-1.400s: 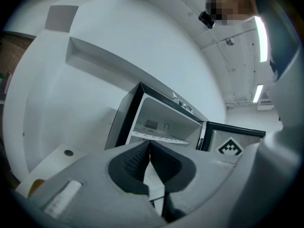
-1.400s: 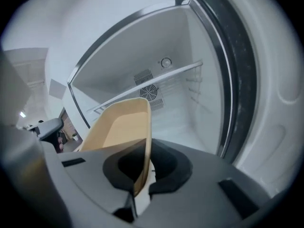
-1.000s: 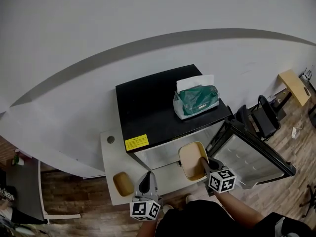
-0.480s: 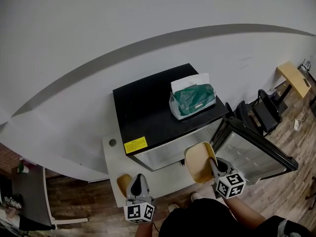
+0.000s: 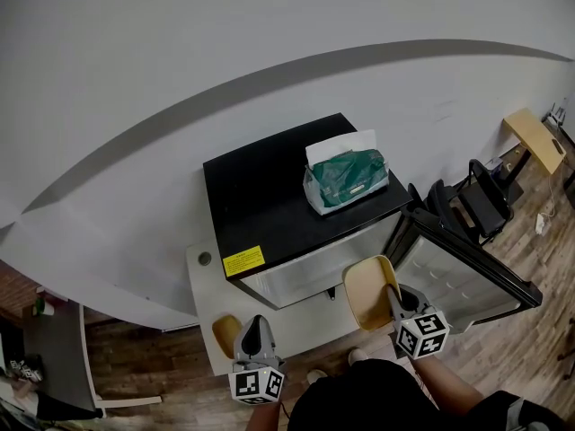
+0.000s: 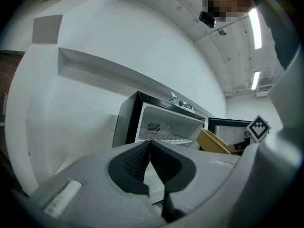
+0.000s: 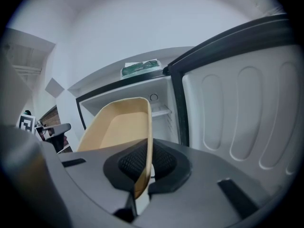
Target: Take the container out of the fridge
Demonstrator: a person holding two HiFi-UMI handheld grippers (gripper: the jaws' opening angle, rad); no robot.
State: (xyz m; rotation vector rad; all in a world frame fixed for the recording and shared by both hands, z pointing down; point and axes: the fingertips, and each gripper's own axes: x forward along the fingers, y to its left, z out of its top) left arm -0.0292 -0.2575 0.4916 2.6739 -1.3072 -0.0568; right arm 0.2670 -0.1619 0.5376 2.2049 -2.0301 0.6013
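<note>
White wall, wood floor, black fridge (image 5: 296,205) with its door (image 5: 467,281) swung open. Container (image 5: 368,290), a tan tray, is already outside the fridge, just in front of the open compartment, between fridge front and door. Right gripper (image 5: 393,296) is clamped on its near rim. The tray's long axis runs from the jaws toward the fridge, tilted on edge, so it probably pulls straight back. Left gripper (image 5: 256,328) is closed on nothing, off the fridge's other front corner, well apart from the tray. Right gripper view shows pads (image 7: 164,161) pinching the thin rim, which the head view doesn't. Only the head view shows both grippers' layout.
</note>
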